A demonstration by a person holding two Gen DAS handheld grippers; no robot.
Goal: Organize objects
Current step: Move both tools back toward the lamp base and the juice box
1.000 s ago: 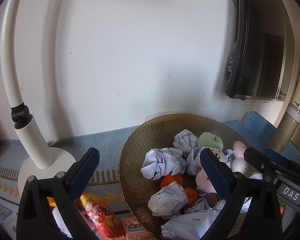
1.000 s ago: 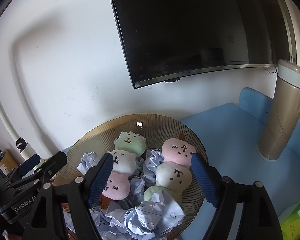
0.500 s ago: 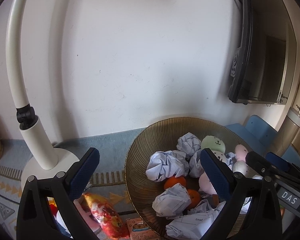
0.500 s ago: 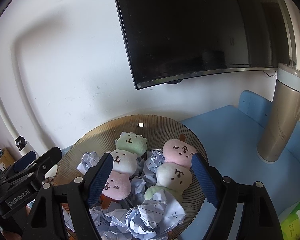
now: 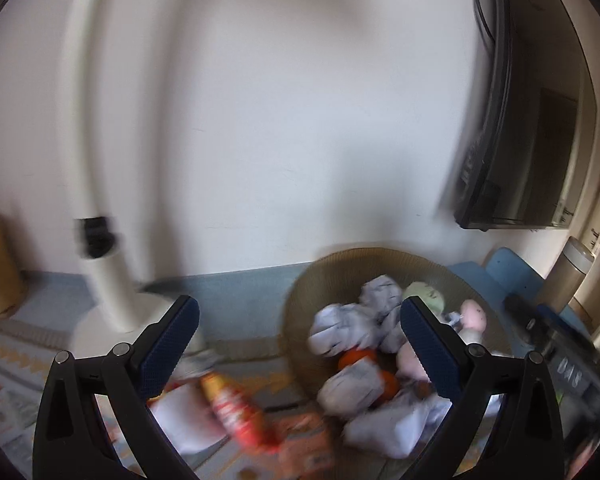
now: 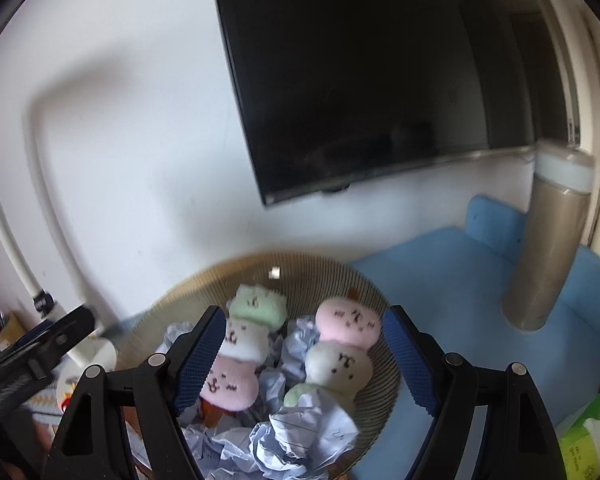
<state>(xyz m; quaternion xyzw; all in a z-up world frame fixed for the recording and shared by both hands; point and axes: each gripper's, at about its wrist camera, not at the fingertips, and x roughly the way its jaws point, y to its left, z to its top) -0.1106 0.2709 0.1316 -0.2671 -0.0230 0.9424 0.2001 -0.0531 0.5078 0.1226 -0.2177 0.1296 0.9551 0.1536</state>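
1. The brown wire basket (image 6: 332, 276) holds the clutter to be sorted: two three-ball plush skewers, crumpled paper balls (image 6: 300, 444) and, in the left wrist view, oranges (image 5: 356, 358) among the paper.
2. The right plush skewer (image 6: 340, 356) lies in the basket at about 12 o'clock from the right hand-held gripper (image 6: 304, 360), directly between its blue pads. Its long axis runs from the pink ball at the far end, through the white ball, to the green ball nearest the camera, so it points roughly along the fingers, tipped slightly toward 1 o'clock.
3. The left plush skewer (image 6: 244, 344) lies just beside it at about 11 o'clock, partly behind the left pad.
4. The right hand-held gripper is spread wide and holds nothing; it is judged the nearer one for a plush skewer.
5. The left hand-held gripper (image 5: 296, 344) is also spread and empty. Its view is motion-blurred, with the basket off toward 1 o'clock.
6. Outside the basket, a red snack packet (image 5: 236, 412) lies on the desk near the white lamp base (image 5: 112, 312), and a tan bottle (image 6: 548, 248) stands on a blue mat (image 6: 440, 276) at 2 o'clock of the right view.
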